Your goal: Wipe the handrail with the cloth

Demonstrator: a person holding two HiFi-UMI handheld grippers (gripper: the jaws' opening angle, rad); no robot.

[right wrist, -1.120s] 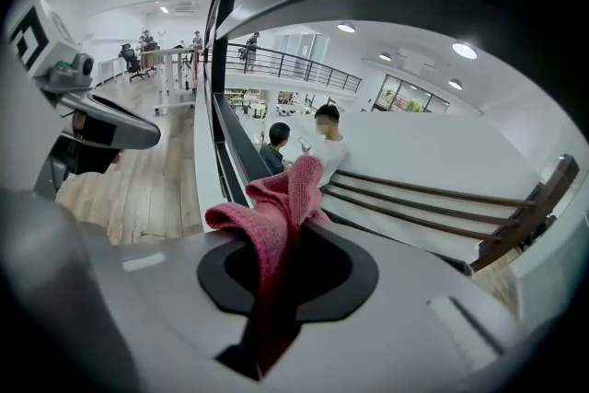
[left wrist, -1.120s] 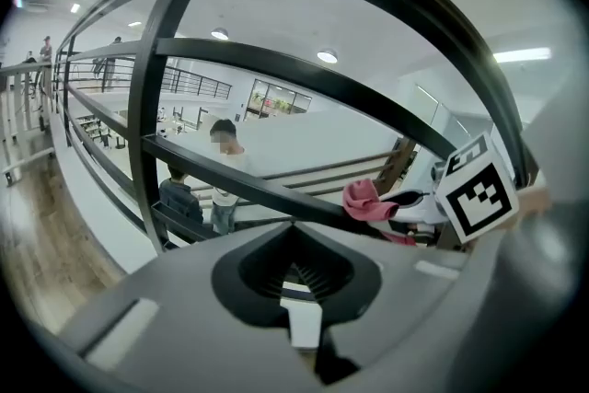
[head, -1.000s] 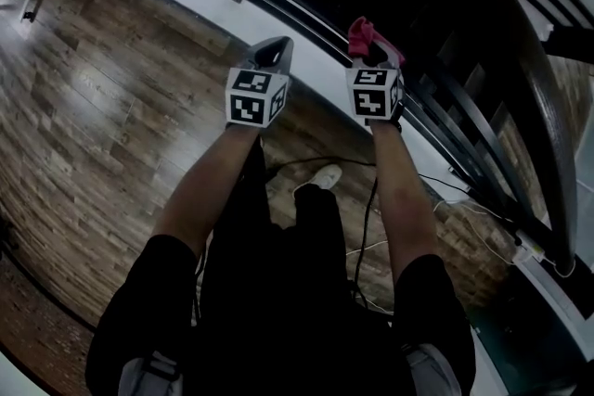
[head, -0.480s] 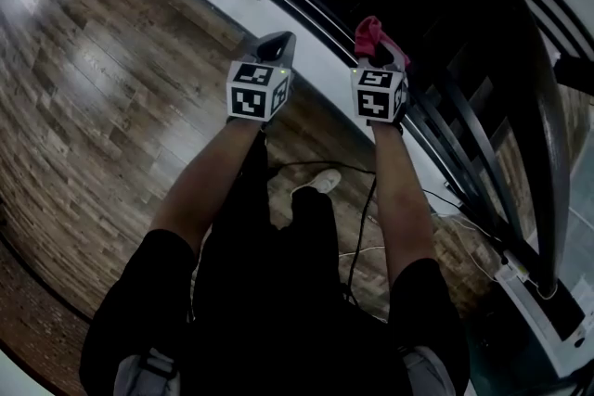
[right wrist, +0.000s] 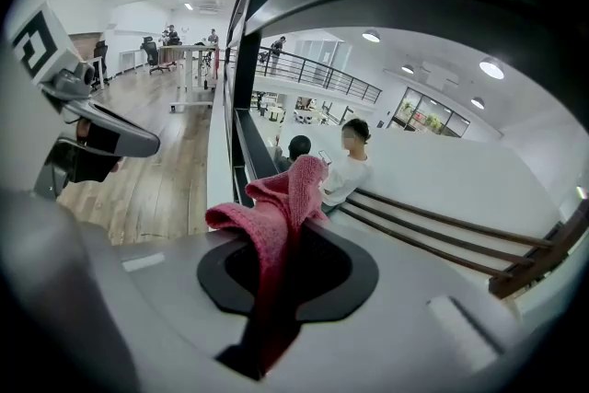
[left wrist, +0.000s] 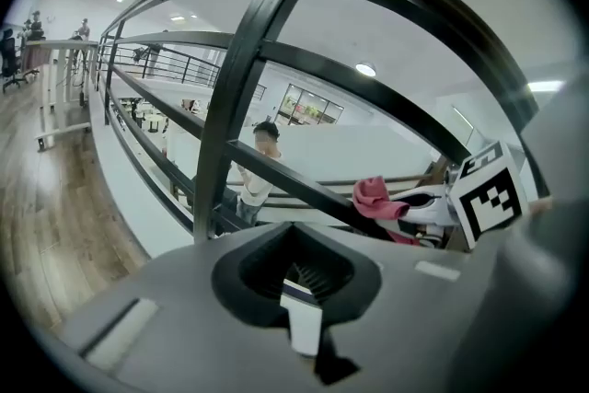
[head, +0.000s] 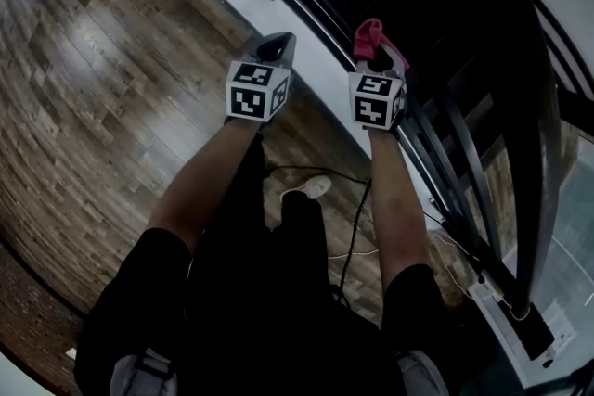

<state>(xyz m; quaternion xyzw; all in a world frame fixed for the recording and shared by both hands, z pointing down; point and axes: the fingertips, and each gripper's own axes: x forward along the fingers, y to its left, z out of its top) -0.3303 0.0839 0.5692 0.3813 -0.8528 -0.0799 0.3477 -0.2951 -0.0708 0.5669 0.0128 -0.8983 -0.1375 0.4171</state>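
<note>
Head view: the right claw (head: 376, 51) is clamped on a pink knitted cloth (head: 368, 34), and a soft tuft sticks out past the tips. The handrail (head: 531, 134), a smooth dark bar, runs lengthwise ahead and to the right of the claw, above slim dark rails. The right hand is the nearer. The left claw (head: 271, 49) hangs level beside the right one, farther from the rail.

Left gripper view: its jaws are pressed together with nothing between them.

Right gripper view: the cloth stands pinched between the closed jaws. The handrail arches above it, and the two are apart.
</note>
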